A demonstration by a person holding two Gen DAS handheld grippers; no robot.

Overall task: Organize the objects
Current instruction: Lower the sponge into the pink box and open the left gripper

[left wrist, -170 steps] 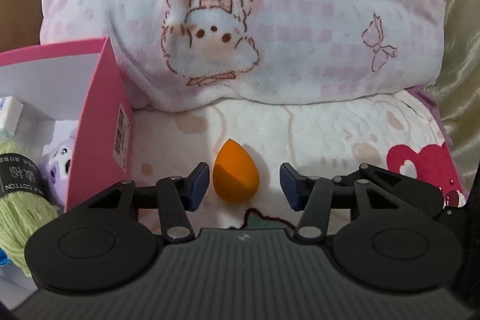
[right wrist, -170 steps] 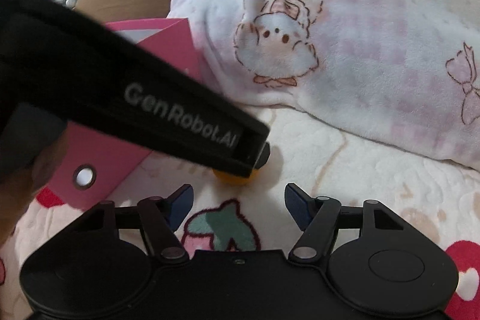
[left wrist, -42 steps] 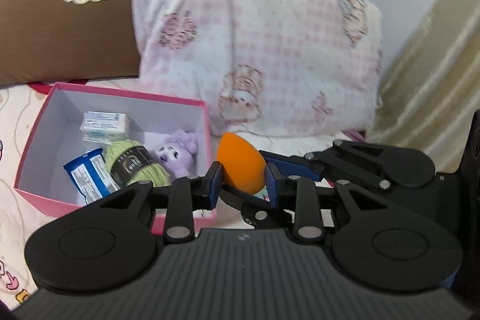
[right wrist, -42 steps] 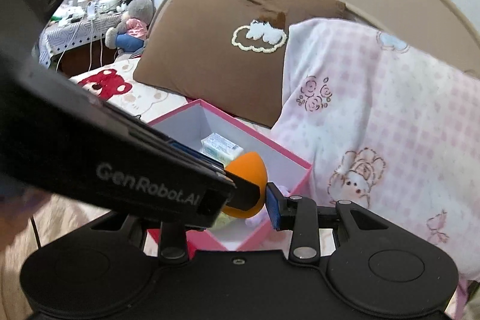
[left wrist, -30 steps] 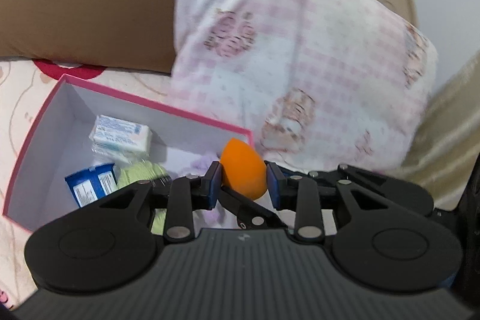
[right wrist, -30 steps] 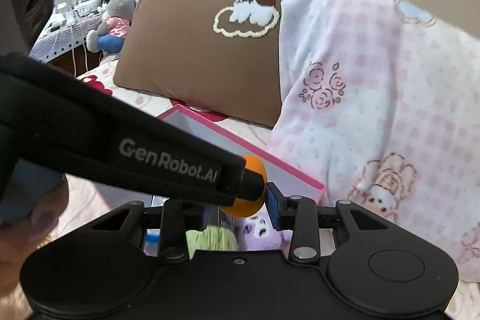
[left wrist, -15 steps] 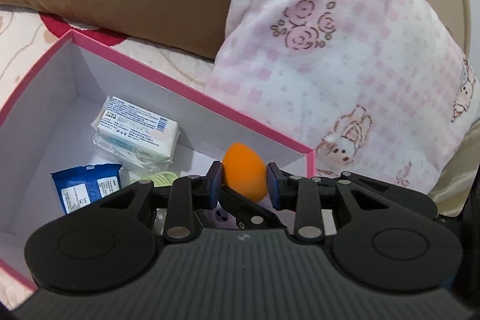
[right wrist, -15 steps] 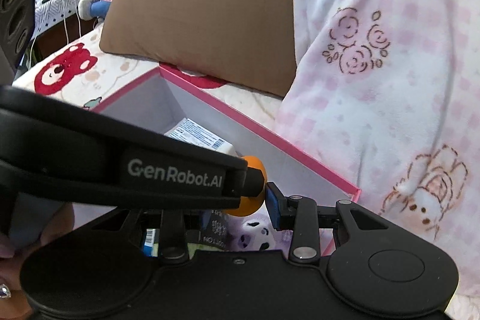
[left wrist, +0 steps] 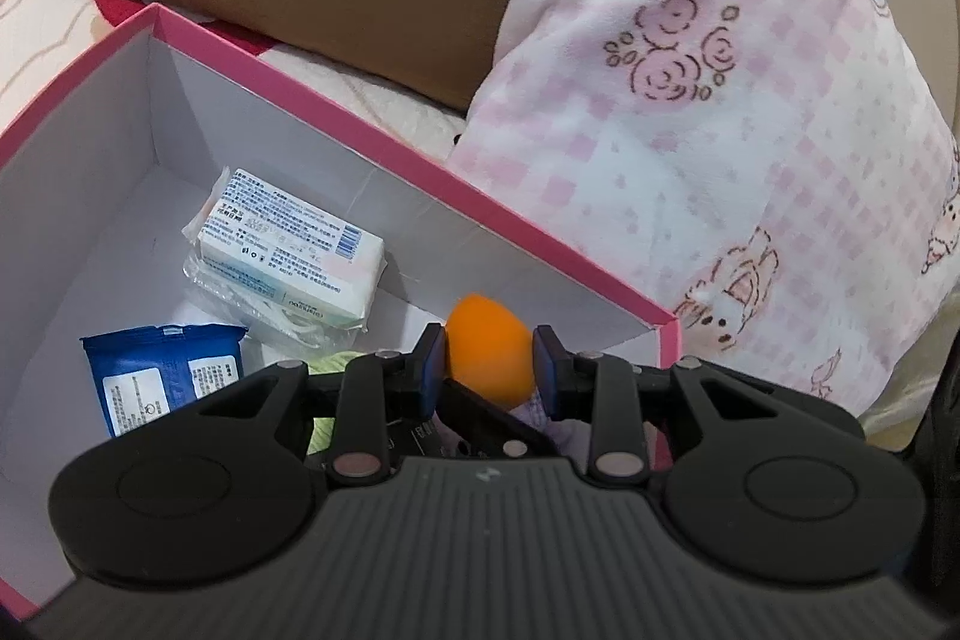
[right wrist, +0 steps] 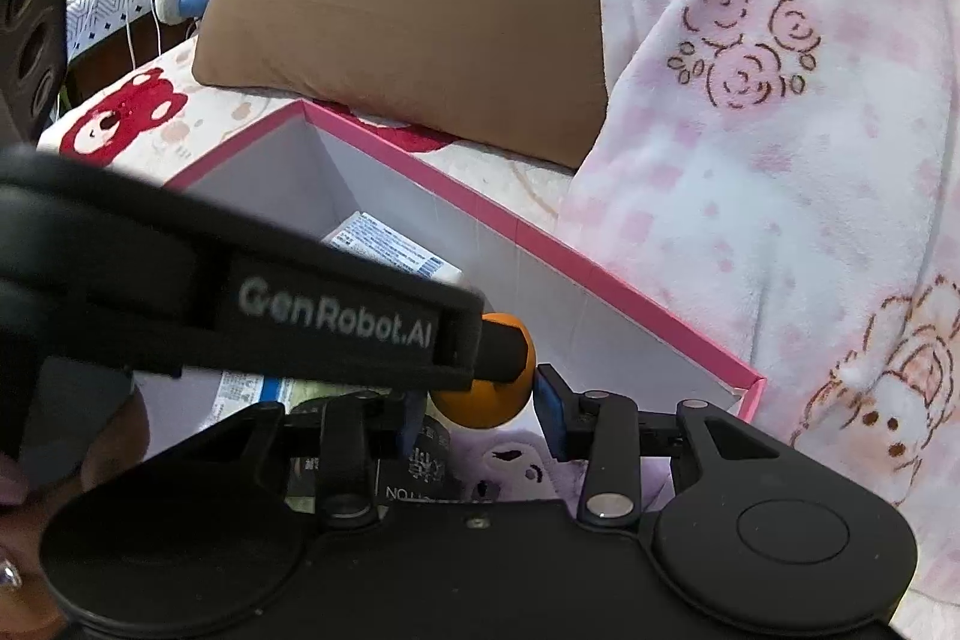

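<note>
Orange sponge (left wrist: 489,347) clamped in left gripper (left wrist: 489,379) over pink box (left wrist: 384,142), right gripper (right wrist: 480,415) apparently parting beside it

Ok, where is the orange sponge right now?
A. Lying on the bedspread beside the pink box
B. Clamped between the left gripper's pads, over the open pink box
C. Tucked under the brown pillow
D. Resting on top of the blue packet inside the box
B: in the left wrist view the orange sponge sits pressed between the left gripper pads, above the inside of the pink box, not resting on the blue packet.
</note>
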